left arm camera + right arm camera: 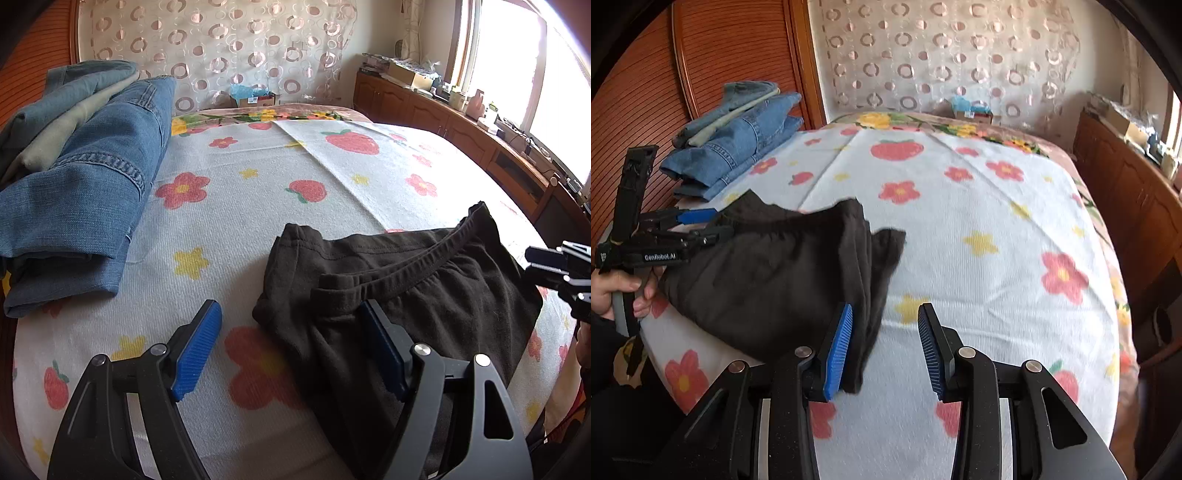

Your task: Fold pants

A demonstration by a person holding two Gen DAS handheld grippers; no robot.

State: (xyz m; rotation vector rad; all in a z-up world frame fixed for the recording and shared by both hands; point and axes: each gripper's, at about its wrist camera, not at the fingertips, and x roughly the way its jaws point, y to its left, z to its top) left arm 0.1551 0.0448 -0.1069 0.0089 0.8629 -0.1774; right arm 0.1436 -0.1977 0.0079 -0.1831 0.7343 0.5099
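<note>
The black pants (pixel 424 295) lie folded on the flowered bed sheet (pixel 236 221), waistband facing away. My left gripper (pixel 291 314) is open, its right finger over the pants' left part, its left finger over bare sheet. In the right wrist view the pants (pixel 783 273) lie left of centre. My right gripper (pixel 884 314) is open at the pants' right edge, its left finger beside the fabric. The left gripper also shows in the right wrist view (pixel 701 221), and the right gripper's body shows at the left wrist view's right edge (pixel 561 273).
A stack of folded blue jeans (pixel 81 192) sits at the bed's left, against a wooden slatted wall (pixel 665 74). Wooden cabinets (pixel 461 125) with clutter run along the right under a bright window. A circle-patterned curtain (pixel 221 48) hangs behind the bed.
</note>
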